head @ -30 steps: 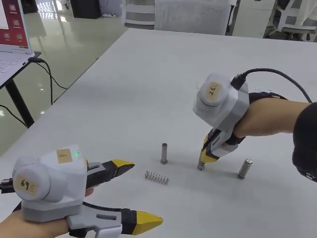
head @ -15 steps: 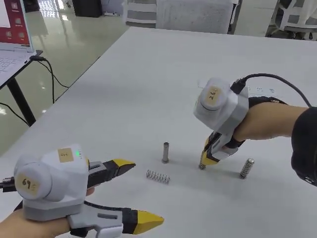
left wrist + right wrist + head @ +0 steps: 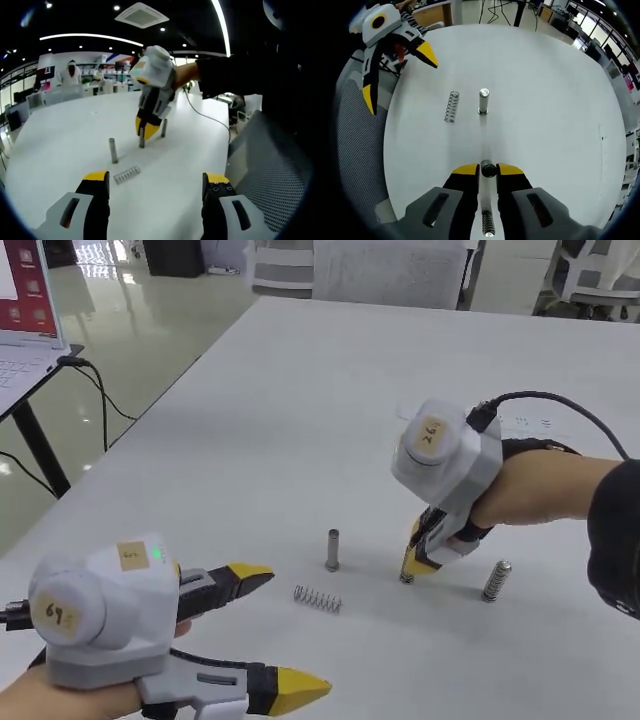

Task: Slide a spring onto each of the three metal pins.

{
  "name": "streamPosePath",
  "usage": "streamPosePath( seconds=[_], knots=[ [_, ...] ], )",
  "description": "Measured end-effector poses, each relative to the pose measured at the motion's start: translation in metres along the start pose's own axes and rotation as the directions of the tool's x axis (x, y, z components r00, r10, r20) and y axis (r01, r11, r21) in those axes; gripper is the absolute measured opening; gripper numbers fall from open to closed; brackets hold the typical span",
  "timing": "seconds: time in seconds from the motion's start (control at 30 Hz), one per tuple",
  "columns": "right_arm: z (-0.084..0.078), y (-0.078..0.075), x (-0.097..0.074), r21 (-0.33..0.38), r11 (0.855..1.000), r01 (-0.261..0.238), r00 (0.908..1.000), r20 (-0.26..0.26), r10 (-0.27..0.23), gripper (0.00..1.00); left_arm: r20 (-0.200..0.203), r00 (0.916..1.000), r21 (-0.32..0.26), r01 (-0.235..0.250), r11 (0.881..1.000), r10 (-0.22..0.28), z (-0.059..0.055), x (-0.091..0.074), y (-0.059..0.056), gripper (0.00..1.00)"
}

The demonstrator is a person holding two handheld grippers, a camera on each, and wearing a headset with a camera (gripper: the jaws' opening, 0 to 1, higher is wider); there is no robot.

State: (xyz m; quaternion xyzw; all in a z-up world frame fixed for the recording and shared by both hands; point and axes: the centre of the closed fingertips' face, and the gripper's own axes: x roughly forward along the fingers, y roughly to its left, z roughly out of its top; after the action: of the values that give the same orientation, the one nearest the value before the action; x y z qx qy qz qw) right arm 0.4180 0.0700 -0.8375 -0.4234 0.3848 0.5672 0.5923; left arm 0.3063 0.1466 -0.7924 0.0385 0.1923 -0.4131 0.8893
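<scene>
While the left gripper (image 3: 288, 632) hangs low over the white worktop (image 3: 300, 420) with its jaws wide apart and nothing in them, the right gripper (image 3: 488, 170) has its jaws squeezed on the top of the middle grey metal pin (image 3: 142, 143). A bare grey metal pin (image 3: 332, 550) stands nearby. The loose little wire spring (image 3: 317, 599) lies flat just beside it. The third pin (image 3: 494, 581) wears a spring.

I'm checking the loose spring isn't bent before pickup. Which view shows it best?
The right gripper view: the loose spring lies full length, coils distinct, beside the bare pin. The head view shows it smaller; the left gripper view, small and foreshortened.
</scene>
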Motion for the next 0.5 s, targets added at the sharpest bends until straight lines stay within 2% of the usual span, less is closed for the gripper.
streamPosePath(
  seconds=[0.5],
  knots=[
    [-0.0058,0.0005,-0.0065,0.007,1.0,0.02,0.9998,0.006,-0.02,0.16,-0.003,1.0,0.004,0.006,1.0,-0.006,0.0005,0.0012,-0.0029,0.71]
  ],
)
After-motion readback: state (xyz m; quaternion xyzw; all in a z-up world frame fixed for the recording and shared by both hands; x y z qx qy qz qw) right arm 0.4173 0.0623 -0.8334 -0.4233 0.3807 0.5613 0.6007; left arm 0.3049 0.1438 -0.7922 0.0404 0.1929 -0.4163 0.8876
